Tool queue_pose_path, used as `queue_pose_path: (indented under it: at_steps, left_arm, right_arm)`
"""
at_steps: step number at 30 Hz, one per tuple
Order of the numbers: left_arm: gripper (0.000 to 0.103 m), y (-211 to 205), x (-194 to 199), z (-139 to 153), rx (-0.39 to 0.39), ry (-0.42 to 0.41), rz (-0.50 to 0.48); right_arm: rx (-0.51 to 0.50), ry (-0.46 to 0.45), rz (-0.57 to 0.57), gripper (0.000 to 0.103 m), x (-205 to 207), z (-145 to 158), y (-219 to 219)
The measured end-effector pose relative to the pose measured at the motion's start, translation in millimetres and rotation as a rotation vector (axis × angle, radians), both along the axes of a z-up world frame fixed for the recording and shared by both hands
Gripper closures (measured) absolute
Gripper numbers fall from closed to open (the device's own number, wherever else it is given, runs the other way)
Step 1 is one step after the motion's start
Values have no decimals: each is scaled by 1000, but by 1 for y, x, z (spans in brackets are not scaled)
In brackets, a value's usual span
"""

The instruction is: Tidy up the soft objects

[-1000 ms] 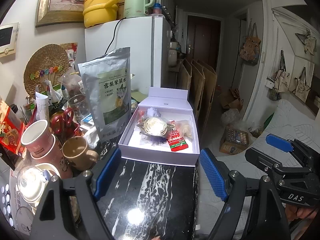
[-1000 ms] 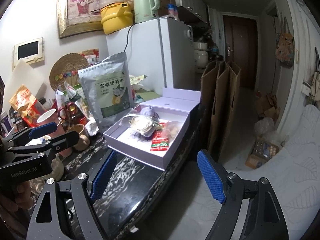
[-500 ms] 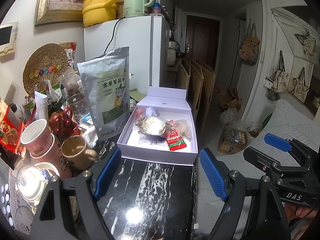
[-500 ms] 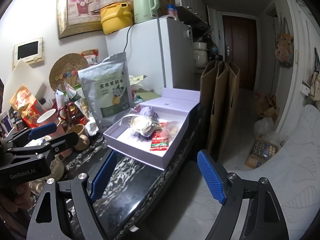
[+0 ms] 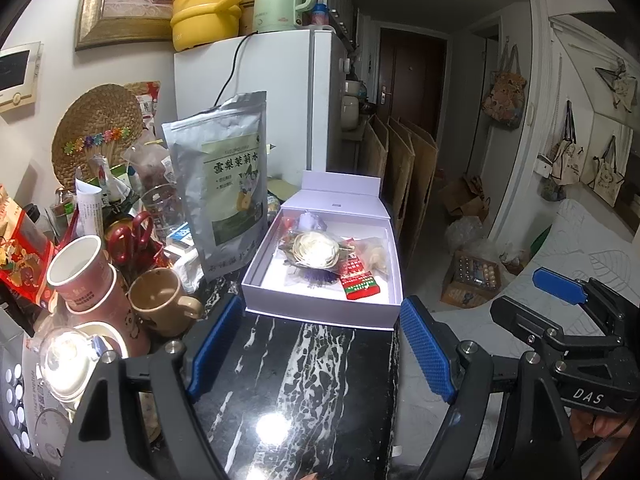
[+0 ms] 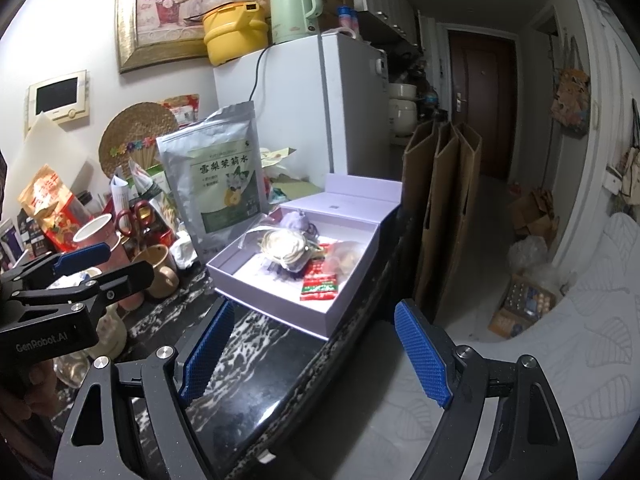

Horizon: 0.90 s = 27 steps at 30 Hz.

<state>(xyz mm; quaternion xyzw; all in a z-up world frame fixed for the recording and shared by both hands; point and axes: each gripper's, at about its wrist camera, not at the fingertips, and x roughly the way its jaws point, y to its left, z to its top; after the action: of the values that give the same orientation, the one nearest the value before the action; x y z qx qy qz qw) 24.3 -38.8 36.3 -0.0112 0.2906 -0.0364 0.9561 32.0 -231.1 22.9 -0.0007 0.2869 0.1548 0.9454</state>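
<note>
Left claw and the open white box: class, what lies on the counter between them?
Only bare black marble counter separates the open left claw from the white box, seen best in the left wrist view.

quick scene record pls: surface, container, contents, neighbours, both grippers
surface: black marble counter
container: open lavender gift box, lid upright behind
contents: cream rosette in clear wrap; red sachet; pale bagged item; lilac soft piece
neighbours: silver tea pouch standing left of box; tan mug
left hand-held gripper: open, empty, short of box
right hand-held gripper: open, empty
</note>
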Motion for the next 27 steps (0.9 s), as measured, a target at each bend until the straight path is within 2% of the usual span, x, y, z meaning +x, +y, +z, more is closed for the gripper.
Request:
queue_pose_path:
  at_steps: [27]
  left_arm:
    - [22, -3, -1, 1, -20, 14, -26]
  right_arm:
    - [-13, 2, -1, 20, 1, 0, 0]
